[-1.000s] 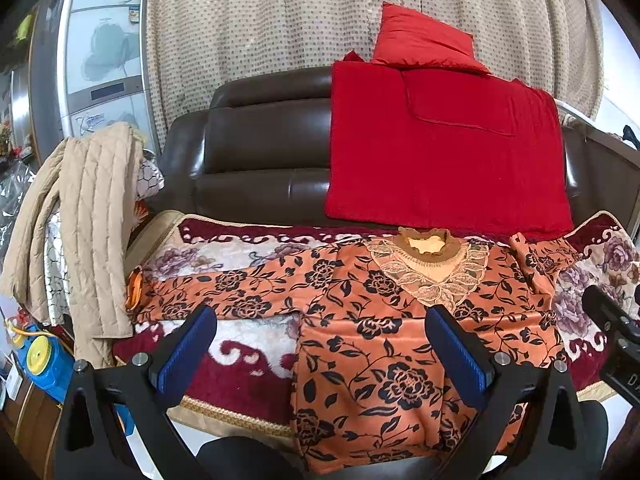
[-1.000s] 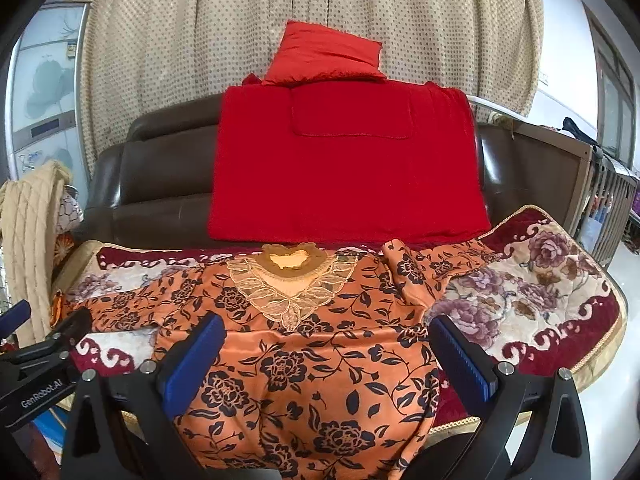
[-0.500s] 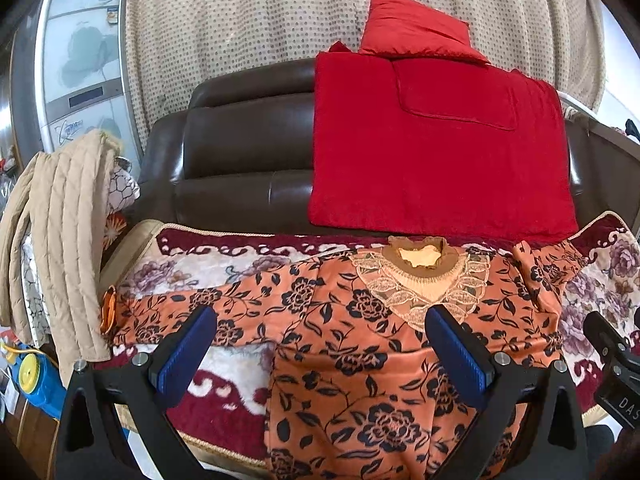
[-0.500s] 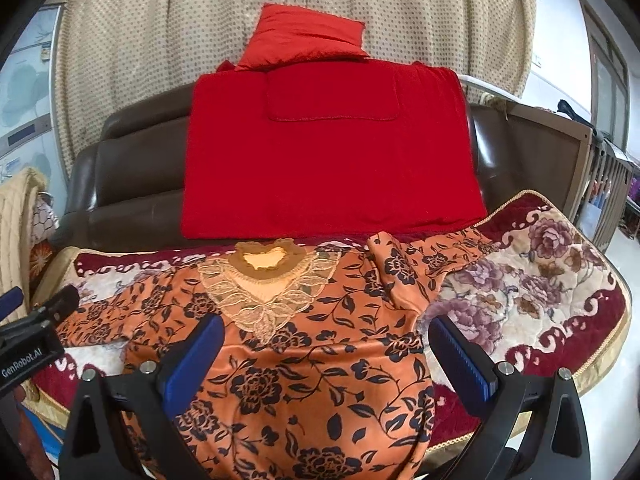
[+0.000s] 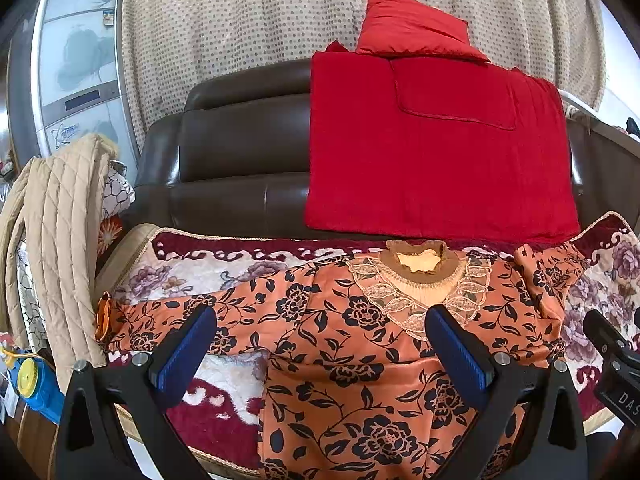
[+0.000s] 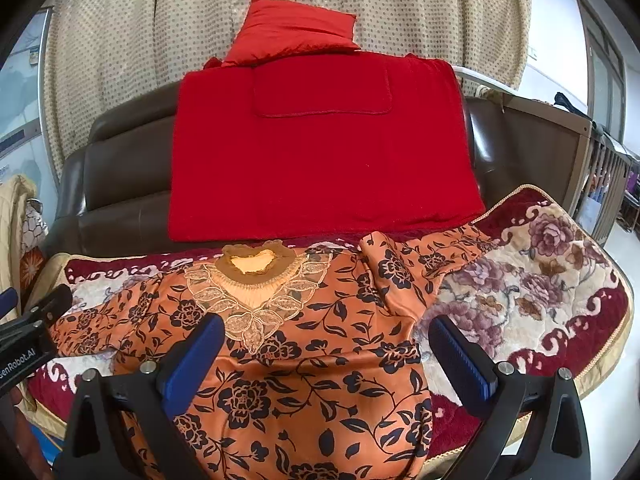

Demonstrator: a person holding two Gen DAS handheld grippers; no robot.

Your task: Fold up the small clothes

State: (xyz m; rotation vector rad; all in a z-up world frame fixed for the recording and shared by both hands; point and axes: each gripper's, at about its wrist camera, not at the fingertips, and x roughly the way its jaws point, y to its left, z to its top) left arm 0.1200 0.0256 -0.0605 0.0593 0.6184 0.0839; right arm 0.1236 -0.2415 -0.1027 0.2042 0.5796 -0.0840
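1. Orange blouse (image 5: pixel 360 344) lies face-up on the sofa blanket (image 6: pixel 540 288). One sleeve is stretched to the left; the other is already folded at the right shoulder.
2. Both views have closed in on the blouse over the last second.
3. Left hand-held gripper (image 5: pixel 320 344): jaws wide, empty, above the long sleeve.
4. Right hand-held gripper (image 6: pixel 324 352): jaws wide, empty, over the chest.
5. Judgement: approach phase; no grasp yet, the long sleeve looks next.

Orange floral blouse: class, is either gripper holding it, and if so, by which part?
Nothing is held. The left gripper and right gripper are both open above the orange floral blouse, their fingers apart.
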